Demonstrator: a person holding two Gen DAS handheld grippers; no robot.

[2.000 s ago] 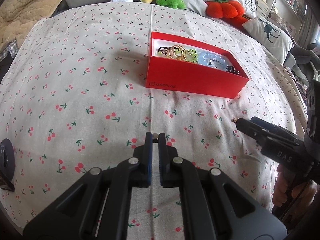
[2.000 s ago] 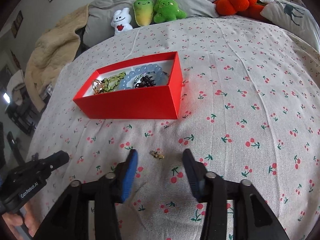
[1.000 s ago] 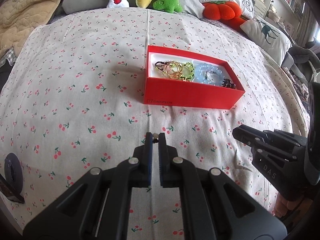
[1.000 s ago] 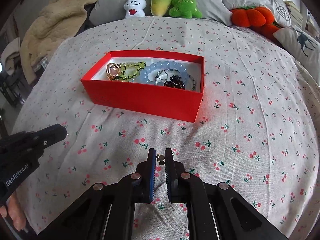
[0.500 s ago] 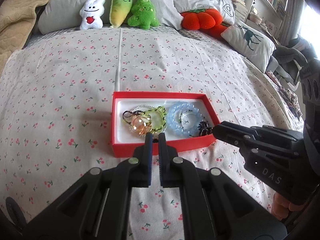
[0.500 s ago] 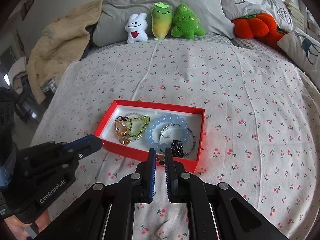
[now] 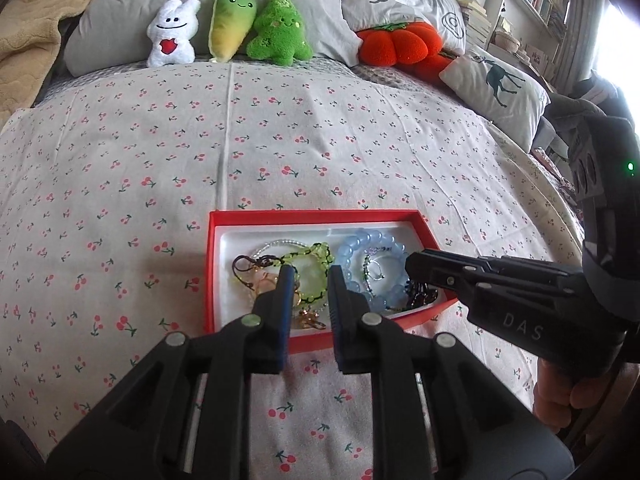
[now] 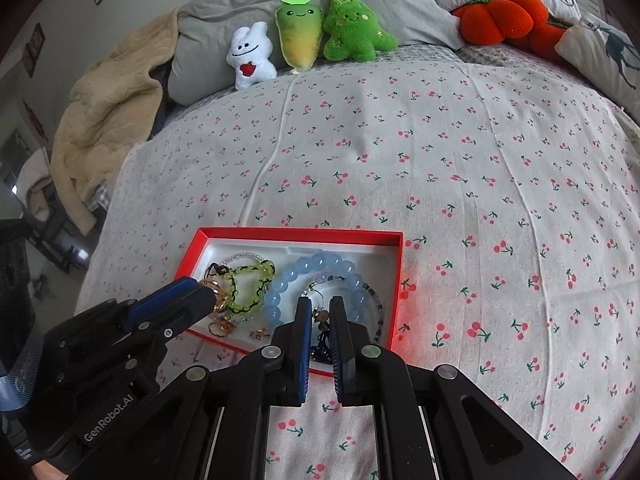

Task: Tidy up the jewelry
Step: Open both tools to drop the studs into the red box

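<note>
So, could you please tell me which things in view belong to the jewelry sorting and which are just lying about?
Part of the job:
- red box
- blue bead bracelet
- green bead bracelet
- small earring pinched in the right gripper
- left gripper, jaws opening over the box

Just lying about:
- white plush
- two green plushes
- orange pumpkin cushion
- beige blanket

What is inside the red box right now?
The red box holds a blue bead bracelet, a green bead bracelet, gold rings, a thin clear-bead strand and a dark beaded piece. Both grippers cover its near part, so anything beneath them is hidden.
</note>
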